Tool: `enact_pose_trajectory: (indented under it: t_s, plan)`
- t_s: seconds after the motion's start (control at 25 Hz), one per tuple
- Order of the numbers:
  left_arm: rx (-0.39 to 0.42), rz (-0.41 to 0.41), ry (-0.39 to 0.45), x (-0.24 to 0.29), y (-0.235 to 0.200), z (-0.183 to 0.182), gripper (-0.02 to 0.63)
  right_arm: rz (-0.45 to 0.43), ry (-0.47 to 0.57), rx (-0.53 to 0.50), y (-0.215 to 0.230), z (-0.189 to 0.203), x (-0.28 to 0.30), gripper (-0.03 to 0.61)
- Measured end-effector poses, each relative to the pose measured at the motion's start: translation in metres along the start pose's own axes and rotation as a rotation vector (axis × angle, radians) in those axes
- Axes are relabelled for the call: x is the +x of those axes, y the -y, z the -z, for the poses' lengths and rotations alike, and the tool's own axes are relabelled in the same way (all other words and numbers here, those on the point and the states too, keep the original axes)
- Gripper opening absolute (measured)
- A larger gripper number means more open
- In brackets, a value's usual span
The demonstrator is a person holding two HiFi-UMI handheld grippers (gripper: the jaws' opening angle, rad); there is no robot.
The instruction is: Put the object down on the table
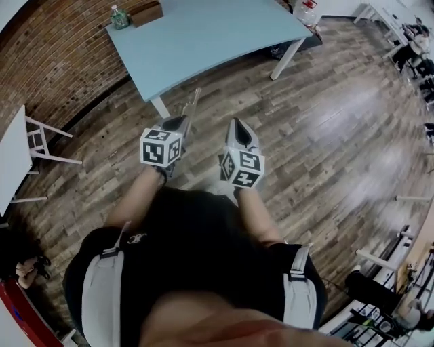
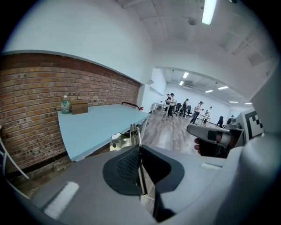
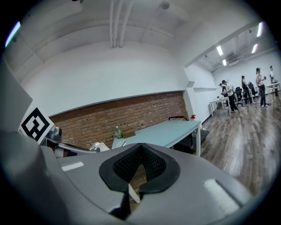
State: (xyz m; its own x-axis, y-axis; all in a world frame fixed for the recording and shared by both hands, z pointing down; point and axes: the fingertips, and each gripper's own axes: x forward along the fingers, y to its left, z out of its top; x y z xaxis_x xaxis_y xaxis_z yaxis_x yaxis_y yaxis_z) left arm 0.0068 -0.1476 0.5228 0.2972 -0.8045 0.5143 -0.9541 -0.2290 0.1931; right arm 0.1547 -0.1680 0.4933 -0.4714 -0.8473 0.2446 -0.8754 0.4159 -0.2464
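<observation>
Left claw (image 2: 139,149) clamped shut on metal hinge (image 2: 124,139); right claw (image 3: 139,151) closed, empty; blue tabletop (image 1: 210,34) upper frame.

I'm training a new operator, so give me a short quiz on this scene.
1. True or false: the left gripper has its fingers shut on a thin metallic object.
2. What stands beside the brown box on the blue table? A) green bottle B) mug C) lamp
3. Fill in: the right gripper, fingers together, holds ____.
Key: 1 true; 2 A; 3 nothing.
</observation>
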Motion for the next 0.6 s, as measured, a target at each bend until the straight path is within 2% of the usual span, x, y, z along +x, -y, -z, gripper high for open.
enact_pose_trajectory:
  t_s: [0.28,0.6]
  plan:
    - [-0.036,-0.082,0.018,-0.002,-0.026,-0.001,0.009,-0.084,-0.011,-0.017,-0.014,-0.001,0.025,0.014]
    - [-0.071,-0.084,0.024,0.022,-0.055,-0.005,0.009,-0.12,-0.033,-0.061,-0.028,0.0,0.062,0.014]
